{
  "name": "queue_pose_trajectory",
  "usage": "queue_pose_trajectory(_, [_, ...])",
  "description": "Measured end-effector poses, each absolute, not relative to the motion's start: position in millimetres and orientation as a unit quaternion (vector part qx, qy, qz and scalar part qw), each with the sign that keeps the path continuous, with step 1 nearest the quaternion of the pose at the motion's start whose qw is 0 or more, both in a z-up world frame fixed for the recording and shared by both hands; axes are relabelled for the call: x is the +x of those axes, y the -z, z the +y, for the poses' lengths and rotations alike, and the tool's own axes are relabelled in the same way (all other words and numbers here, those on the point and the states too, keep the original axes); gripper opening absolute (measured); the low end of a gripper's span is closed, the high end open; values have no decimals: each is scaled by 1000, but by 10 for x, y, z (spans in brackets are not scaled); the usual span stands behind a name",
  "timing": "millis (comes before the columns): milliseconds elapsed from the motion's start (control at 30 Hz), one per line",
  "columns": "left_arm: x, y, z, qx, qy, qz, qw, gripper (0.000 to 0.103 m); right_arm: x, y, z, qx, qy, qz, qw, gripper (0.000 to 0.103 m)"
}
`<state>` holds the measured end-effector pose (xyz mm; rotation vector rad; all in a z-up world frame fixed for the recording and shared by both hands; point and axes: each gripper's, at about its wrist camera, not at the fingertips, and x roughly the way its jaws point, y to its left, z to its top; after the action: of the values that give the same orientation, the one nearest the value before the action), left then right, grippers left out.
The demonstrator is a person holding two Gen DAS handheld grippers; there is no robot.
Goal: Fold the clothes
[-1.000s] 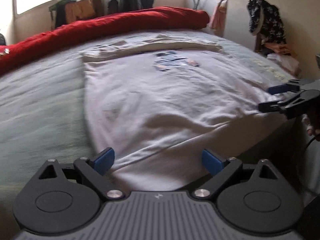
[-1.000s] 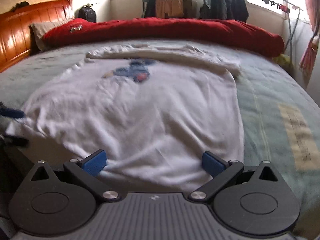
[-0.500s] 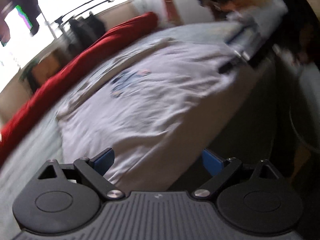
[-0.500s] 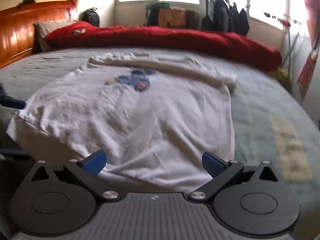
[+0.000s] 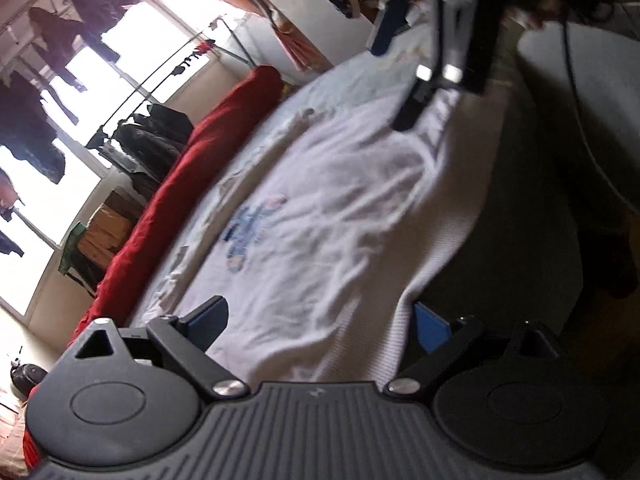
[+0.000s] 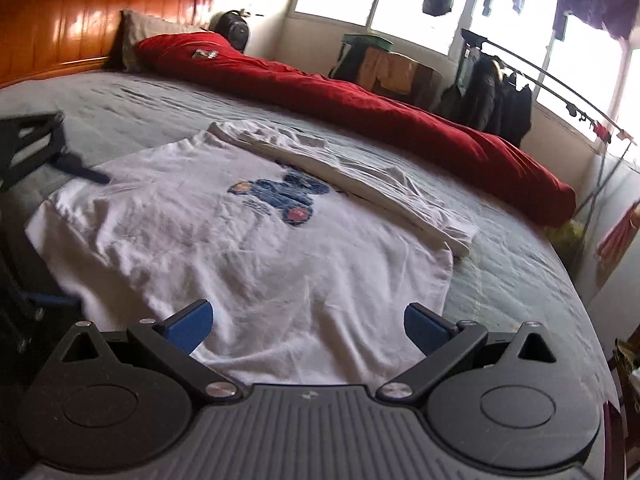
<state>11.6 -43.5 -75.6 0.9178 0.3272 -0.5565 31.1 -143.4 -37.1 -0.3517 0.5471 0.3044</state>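
- white t-shirt: soft knit cloth, creased all over, spread flat on the bed with a blue-and-red printed figure near its middle; the far part is folded over into a long narrow band; the near hem shows a ribbed weave in the left wrist view.
- left gripper: black plastic body with a ridged top, two hinged arms tipped with blue pads; the jaws stand wide apart over the near hem of the t-shirt, clamping nothing. this view is tilted and partly blurred.
- right gripper: same build, jaws wide apart above the near edge of the t-shirt, nothing between them; whether the pads touch the cloth cannot be told.
- in the right wrist view the other gripper shows at the left edge, near the shirt's left side; the pad there is blurred.
- bed: covered by a grey-green quilted spread with a fine stitched texture.
- red duvet: rolled into a long thick bolster along the far side of the bed.
- headboard: glossy orange-brown wood, panelled; a grey pillow leans against it.
- windows: bright, with dark clothes hung in front; a metal rail carries dark jackets.
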Motion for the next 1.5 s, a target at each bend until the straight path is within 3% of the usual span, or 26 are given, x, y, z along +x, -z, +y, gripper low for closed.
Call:
queue_pose_trajectory(267, [206, 594, -391, 414, 256, 153, 860, 96, 63, 394, -1028, -227, -269, 227, 908, 103])
queue_pose_trajectory(567, [198, 578, -313, 397, 258, 164, 865, 96, 129, 923, -475, -363, -179, 214, 889, 103])
queue_pose_trajectory(933, [303, 707, -500, 440, 234, 141, 856, 96, 88, 661, -576, -340, -124, 153, 919, 103])
queue_pose_trajectory(1500, [356, 870, -308, 470, 178, 146, 852, 96, 108, 1006, -799, -399, -48, 176, 899, 103])
